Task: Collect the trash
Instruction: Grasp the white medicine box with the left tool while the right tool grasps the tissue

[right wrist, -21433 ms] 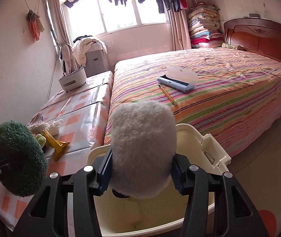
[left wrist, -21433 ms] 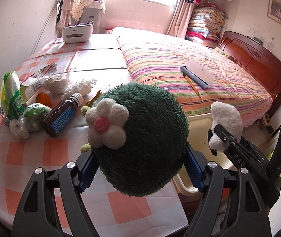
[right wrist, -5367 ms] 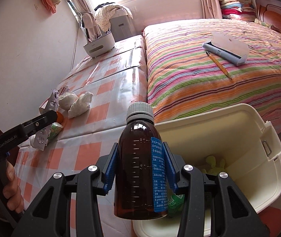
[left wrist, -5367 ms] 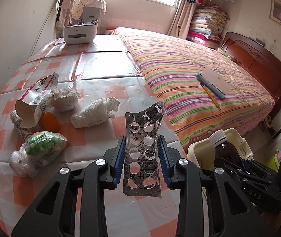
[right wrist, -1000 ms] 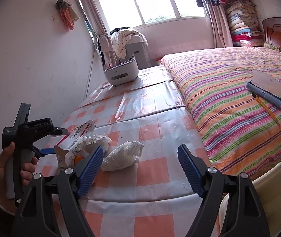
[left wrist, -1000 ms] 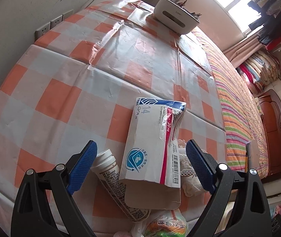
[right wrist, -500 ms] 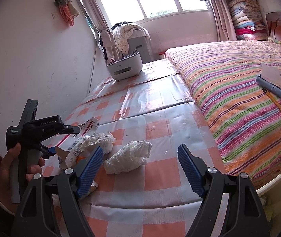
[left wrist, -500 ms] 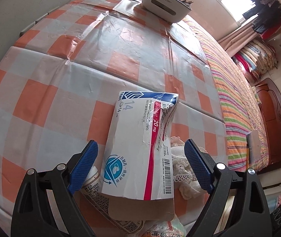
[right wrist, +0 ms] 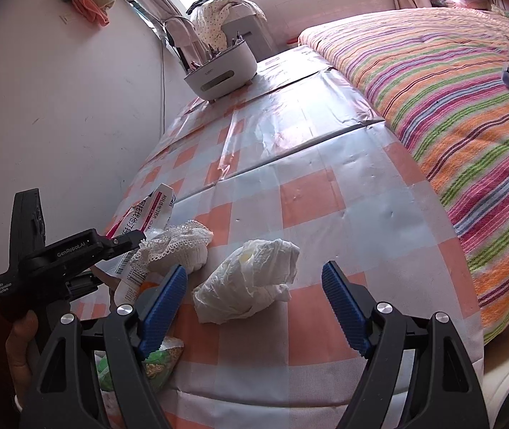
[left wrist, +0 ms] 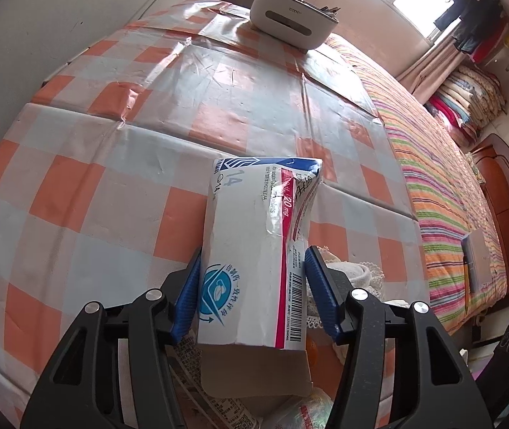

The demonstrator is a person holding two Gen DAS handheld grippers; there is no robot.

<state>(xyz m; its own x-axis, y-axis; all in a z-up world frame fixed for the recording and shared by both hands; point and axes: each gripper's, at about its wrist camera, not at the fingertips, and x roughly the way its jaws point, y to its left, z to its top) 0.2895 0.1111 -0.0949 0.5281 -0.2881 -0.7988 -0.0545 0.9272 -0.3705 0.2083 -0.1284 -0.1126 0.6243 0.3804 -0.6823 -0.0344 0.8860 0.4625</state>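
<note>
Between the blue pads of the left tongs (left wrist: 252, 295), seen from the left wrist camera, stands a torn white medicine carton (left wrist: 254, 246), its far end reaching out over the checked counter (left wrist: 86, 186). The jaws have just been closing and both pads now appear to press the carton's long sides. The box looks empty and soft-walled, so a harder squeeze could crush it, and its loose brown flap (left wrist: 254, 373) at the near end could catch on the wrapper and bottle lying beneath as it lifts. These tongs point steeply down at the counter, slightly rolled.

Ahead of the right tongs (right wrist: 254, 304), seen from the right wrist camera, lies a crumpled white tissue (right wrist: 247, 286) on the counter, roughly centred between jaws that stand wide apart and touch nothing. Just beside the left-hand pad sit a lacy white wad (right wrist: 179, 246) and a green-filled bag (right wrist: 154, 361); a careless close could nip either along with the tissue. A hand (right wrist: 22, 343) grips the left tongs at the frame's left edge, close enough that the two tools could knock together. The right tongs angle downward toward the tissue.
</note>
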